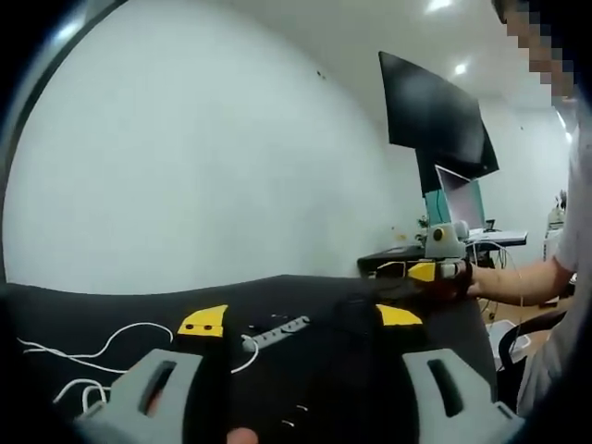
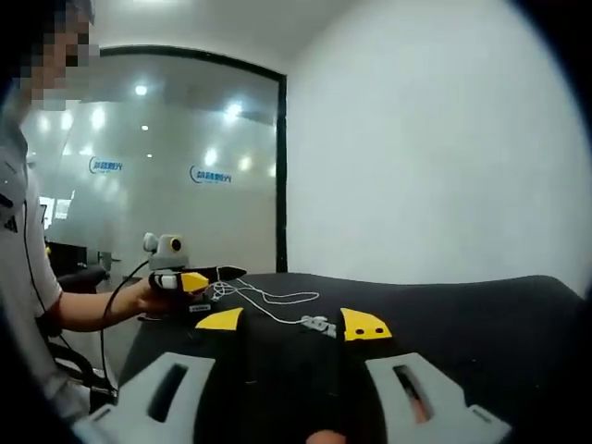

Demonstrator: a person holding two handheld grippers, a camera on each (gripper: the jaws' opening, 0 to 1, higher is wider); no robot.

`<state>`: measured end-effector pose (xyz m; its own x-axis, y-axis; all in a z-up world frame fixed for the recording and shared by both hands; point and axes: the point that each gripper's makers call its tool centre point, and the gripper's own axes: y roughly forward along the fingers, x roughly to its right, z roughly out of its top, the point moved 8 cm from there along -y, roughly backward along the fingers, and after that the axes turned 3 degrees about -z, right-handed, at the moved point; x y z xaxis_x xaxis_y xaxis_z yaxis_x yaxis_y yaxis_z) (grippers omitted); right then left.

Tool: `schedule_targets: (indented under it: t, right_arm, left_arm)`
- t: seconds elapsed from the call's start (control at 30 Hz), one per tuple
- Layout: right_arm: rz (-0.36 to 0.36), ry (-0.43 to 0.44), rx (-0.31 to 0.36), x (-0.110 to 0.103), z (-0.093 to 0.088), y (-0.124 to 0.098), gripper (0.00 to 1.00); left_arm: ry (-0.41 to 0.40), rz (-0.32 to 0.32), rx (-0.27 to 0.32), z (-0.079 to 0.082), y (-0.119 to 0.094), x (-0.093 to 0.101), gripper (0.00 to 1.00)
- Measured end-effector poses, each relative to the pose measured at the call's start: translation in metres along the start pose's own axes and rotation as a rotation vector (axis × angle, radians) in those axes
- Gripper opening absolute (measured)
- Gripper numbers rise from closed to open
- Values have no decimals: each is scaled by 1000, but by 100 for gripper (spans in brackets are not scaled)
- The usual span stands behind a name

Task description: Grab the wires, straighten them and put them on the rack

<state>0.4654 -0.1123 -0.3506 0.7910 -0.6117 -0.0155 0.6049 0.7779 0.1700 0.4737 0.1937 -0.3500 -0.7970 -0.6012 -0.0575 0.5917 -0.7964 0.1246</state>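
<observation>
A thin white wire (image 1: pixel 102 350) lies in loose loops on the black table (image 1: pixel 83 310), left of my left gripper (image 1: pixel 302 319). The wire runs to a grey strip-shaped piece (image 1: pixel 277 330) that shows between the left gripper's yellow-tipped jaws, farther off on the table. Those jaws stand apart and hold nothing. In the right gripper view the same white wire (image 2: pixel 270 298) and grey piece (image 2: pixel 319 324) lie just beyond my right gripper (image 2: pixel 292 322), which is open and empty. Each gripper also appears in the other's view, held in a hand: the right gripper (image 1: pixel 433 270) and the left gripper (image 2: pixel 190 279).
A person (image 1: pixel 555 268) stands at the table's end, forearms reaching over it. Behind are a white wall, a dark wall screen (image 1: pixel 435 120), a laptop (image 1: pixel 462 199) on a desk, and a glass partition (image 2: pixel 176 176). A black cable (image 2: pixel 116 296) hangs from the left gripper.
</observation>
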Motion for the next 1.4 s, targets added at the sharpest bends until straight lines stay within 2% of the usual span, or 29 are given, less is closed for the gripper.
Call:
schedule_targets:
  t: [0.53,1.4]
  right_arm:
    - [6,-13,-20,4,-3,2,36]
    - [8,-22,-34,2,-4,2,36]
  left_arm:
    - [10,0,-7,2,0,10,53]
    - [17,8,-19,1,-1,12,52]
